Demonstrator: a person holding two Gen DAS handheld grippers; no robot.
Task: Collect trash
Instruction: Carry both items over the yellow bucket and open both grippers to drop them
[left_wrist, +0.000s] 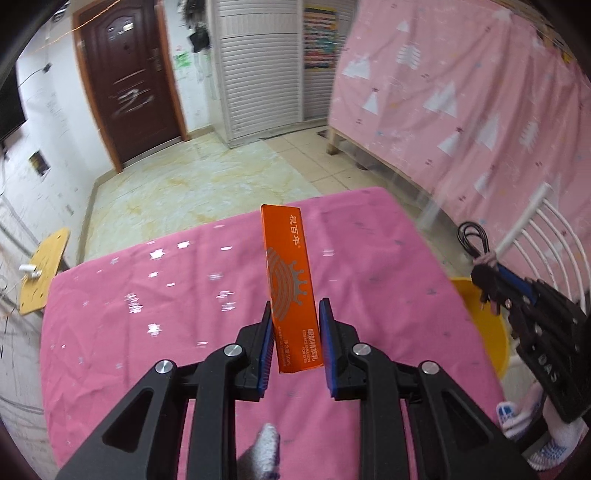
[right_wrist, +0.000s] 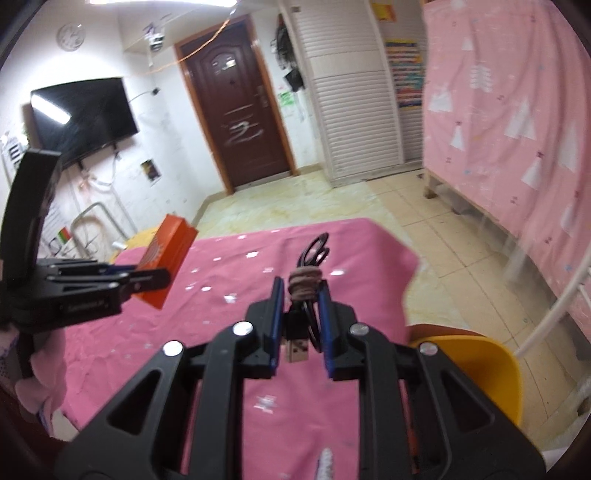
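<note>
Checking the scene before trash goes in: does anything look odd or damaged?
Nothing spilled. The brown wooden door bears whitish scrawled marks across its middle. The left gripper holds an intact orange cardboard box.

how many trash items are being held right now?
2. Orange box clamped in the left tool; coiled black cable clamped in the right tool. None visible on the pink cloth.

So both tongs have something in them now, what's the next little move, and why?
Probably carry both over the yellow bin by the table's right edge and let go. The left tongs are shut on the orange box, the right tongs on the bundled black cable. Both are lifted off the pink tablecloth, and nothing else to collect shows on it.
</note>
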